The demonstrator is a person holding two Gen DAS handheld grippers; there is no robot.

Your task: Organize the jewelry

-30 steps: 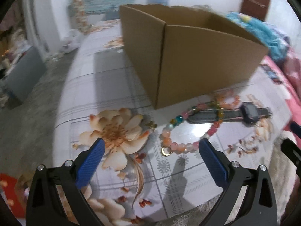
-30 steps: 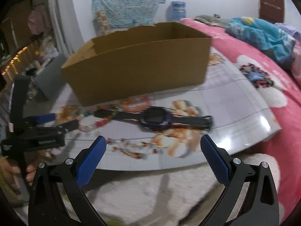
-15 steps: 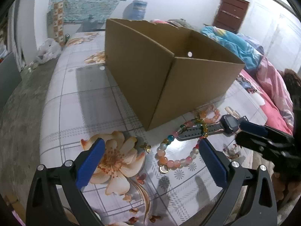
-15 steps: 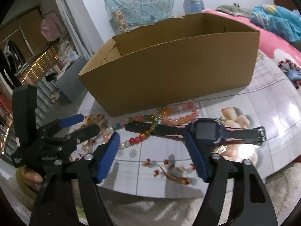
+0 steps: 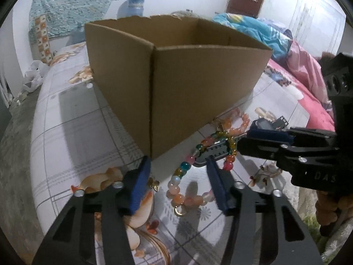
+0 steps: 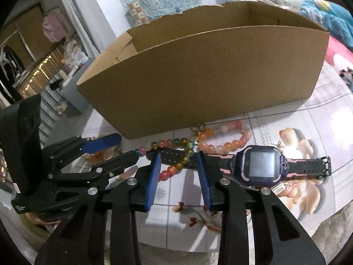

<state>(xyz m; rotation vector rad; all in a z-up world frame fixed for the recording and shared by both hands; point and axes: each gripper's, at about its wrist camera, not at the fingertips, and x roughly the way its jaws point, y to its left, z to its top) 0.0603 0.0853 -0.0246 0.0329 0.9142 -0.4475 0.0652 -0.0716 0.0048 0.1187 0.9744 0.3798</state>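
Cardboard, brown and open-topped, the box (image 6: 198, 77) stands at twelve o'clock from your right gripper (image 6: 179, 156), whose blue jaws are closing around the black strap of the purple smartwatch (image 6: 260, 165), not yet pressing it. Your left gripper (image 5: 178, 165) is closing over the multicoloured bead bracelet (image 5: 187, 176) on the floral tabletop (image 5: 66, 132), pads clear of it.

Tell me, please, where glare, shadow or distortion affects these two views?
Left wrist view: fisheye bends the cardboard box; a soft shadow falls on the table beside it. Right wrist view: glare whitens the tabletop beside the watch; box edges bow.
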